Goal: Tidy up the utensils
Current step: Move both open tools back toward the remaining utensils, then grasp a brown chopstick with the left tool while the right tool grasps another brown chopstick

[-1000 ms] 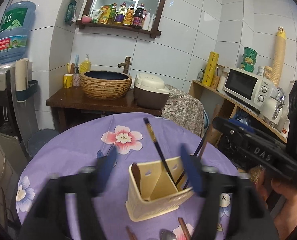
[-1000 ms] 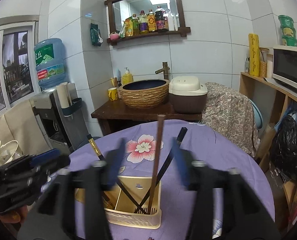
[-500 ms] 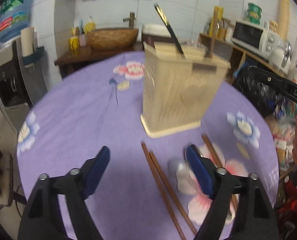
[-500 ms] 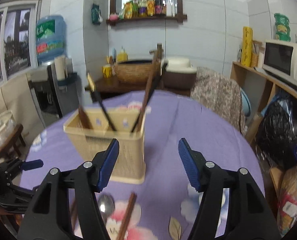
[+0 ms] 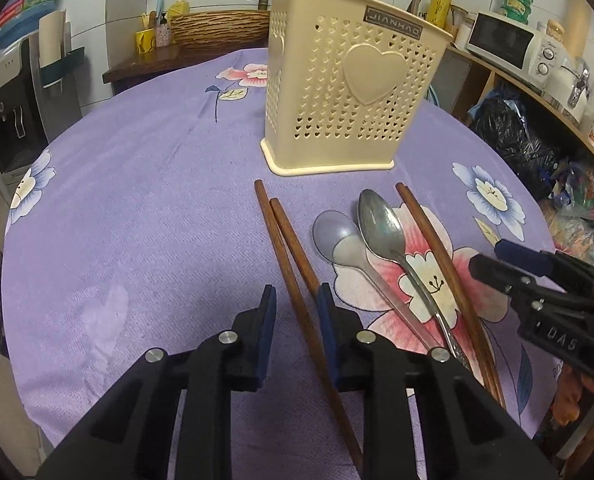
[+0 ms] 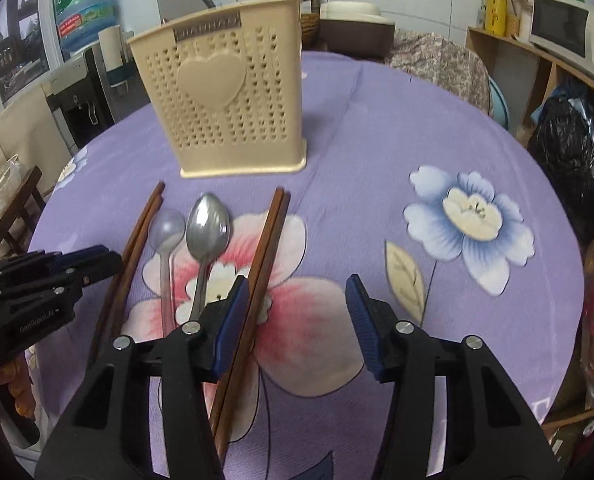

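My left gripper (image 5: 295,304) half open round 2 brown sticks (image 5: 293,256), not pinching. Right gripper (image 6: 297,312) wide open, holds nothing. Sticks thin, hard, light, prob slippy: grab at middle.

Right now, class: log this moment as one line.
left gripper: closing around chopsticks | right gripper: open, empty | spoons: on table | holder: upright

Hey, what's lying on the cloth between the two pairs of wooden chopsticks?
Two spoons: a grey plastic spoon and a metal spoon, side by side between the left chopstick pair and the right chopstick pair. Both wrist views show it.
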A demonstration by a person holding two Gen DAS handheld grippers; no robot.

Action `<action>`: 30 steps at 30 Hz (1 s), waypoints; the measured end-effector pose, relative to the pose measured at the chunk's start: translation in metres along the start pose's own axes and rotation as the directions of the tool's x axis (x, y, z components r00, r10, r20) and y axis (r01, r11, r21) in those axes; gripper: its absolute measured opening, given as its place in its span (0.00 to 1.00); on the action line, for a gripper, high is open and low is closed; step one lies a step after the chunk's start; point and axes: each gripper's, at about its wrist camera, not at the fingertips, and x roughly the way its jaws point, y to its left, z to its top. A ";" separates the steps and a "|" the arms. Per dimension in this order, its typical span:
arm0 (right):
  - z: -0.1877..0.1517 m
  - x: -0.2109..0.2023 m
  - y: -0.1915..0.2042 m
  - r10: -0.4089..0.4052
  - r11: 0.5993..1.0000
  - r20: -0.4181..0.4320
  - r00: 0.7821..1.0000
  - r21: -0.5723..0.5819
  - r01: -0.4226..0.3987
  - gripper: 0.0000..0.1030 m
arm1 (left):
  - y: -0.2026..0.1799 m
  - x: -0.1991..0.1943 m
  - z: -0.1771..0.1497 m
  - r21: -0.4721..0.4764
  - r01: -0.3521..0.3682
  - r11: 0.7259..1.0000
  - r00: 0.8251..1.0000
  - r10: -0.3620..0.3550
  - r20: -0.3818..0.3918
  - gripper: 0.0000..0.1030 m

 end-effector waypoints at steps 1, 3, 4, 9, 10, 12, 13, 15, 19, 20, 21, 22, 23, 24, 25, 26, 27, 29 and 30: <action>-0.002 0.002 0.002 -0.001 1.000 -0.009 1.000 -0.003 0.001 0.45 | -0.001 0.001 -0.001 -0.001 0.001 1.000 1.000 -0.001 -0.003 0.22; -0.005 0.004 0.006 -0.005 1.000 -0.017 1.000 -0.013 0.005 0.43 | -0.002 0.002 -0.003 -0.001 -0.006 1.000 1.000 0.006 0.001 0.22; -0.005 0.005 0.008 -0.016 1.000 -0.011 1.000 -0.023 0.016 0.43 | -0.002 0.001 -0.003 0.000 -0.010 1.000 1.000 0.010 0.002 0.22; -0.004 0.002 0.008 -0.147 0.987 0.005 0.989 -0.069 0.147 0.36 | -0.003 0.001 -0.006 0.007 -0.038 0.999 0.999 0.038 -0.006 0.22; -0.003 0.000 0.001 -0.159 0.986 0.015 0.987 -0.046 0.159 0.35 | -0.001 0.000 -0.006 0.011 -0.047 0.999 0.999 0.047 -0.001 0.22; -0.001 -0.002 -0.010 -0.094 0.995 0.008 0.996 0.020 0.094 0.35 | 0.005 0.000 -0.005 -0.014 -0.051 0.999 0.999 0.051 -0.002 0.22; -0.001 -0.005 -0.011 -0.061 0.998 0.015 0.998 0.031 0.060 0.35 | 0.007 -0.001 -0.004 -0.027 -0.055 0.998 0.998 0.055 -0.002 0.22; -0.001 -0.005 -0.002 -0.054 0.999 0.017 0.998 -0.004 0.054 0.35 | 0.006 -0.002 -0.002 -0.035 -0.045 0.998 0.999 0.045 0.009 0.22; -0.004 0.005 0.011 -0.017 1.000 -0.026 1.000 -0.017 0.017 0.34 | -0.007 -0.001 -0.001 -0.004 -0.042 0.999 0.999 0.043 0.012 0.22; -0.006 0.005 0.012 -0.017 1.000 -0.028 0.999 -0.018 0.016 0.34 | -0.008 -0.001 -0.001 -0.001 -0.049 0.999 0.999 0.049 0.013 0.22; -0.007 0.006 0.013 -0.006 1.000 -0.035 0.999 -0.012 0.006 0.34 | -0.008 -0.002 -0.002 -0.003 -0.052 0.999 0.999 0.052 0.016 0.22; -0.008 0.007 0.016 -0.007 1.000 -0.039 0.999 -0.017 0.006 0.34 | -0.008 -0.002 -0.003 -0.005 -0.053 0.999 0.998 0.053 0.017 0.22; -0.009 0.007 0.018 -0.024 0.999 -0.038 0.999 -0.039 0.023 0.34 | -0.006 -0.001 -0.004 -0.008 -0.057 0.998 0.998 0.057 0.015 0.22; -0.009 0.007 0.017 -0.041 0.998 -0.038 0.998 -0.044 0.039 0.32 | -0.003 -0.001 -0.005 -0.014 -0.062 0.998 0.998 0.062 0.011 0.22; -0.008 0.009 0.012 -0.053 0.998 -0.037 0.998 -0.039 0.052 0.30 | 0.000 -0.001 -0.006 -0.022 -0.061 0.998 0.998 0.061 0.008 0.22; -0.007 0.008 0.006 -0.062 0.998 -0.035 0.997 -0.019 0.061 0.28 | 0.004 -0.001 -0.007 -0.036 -0.058 0.998 0.998 0.059 0.008 0.22; -0.007 0.008 0.001 -0.060 0.998 -0.036 0.998 -0.001 0.060 0.28 | 0.006 -0.002 -0.006 -0.044 -0.058 0.997 0.998 0.059 0.009 0.22; -0.004 0.007 -0.008 -0.026 0.999 -0.036 0.999 0.036 0.027 0.28 | 0.009 -0.002 -0.005 -0.057 -0.051 0.997 0.999 0.052 0.009 0.22; -0.001 0.006 -0.009 -0.001 0.999 -0.033 0.999 0.046 0.002 0.28 | 0.010 -0.001 -0.003 -0.065 -0.048 0.997 0.999 0.049 0.008 0.22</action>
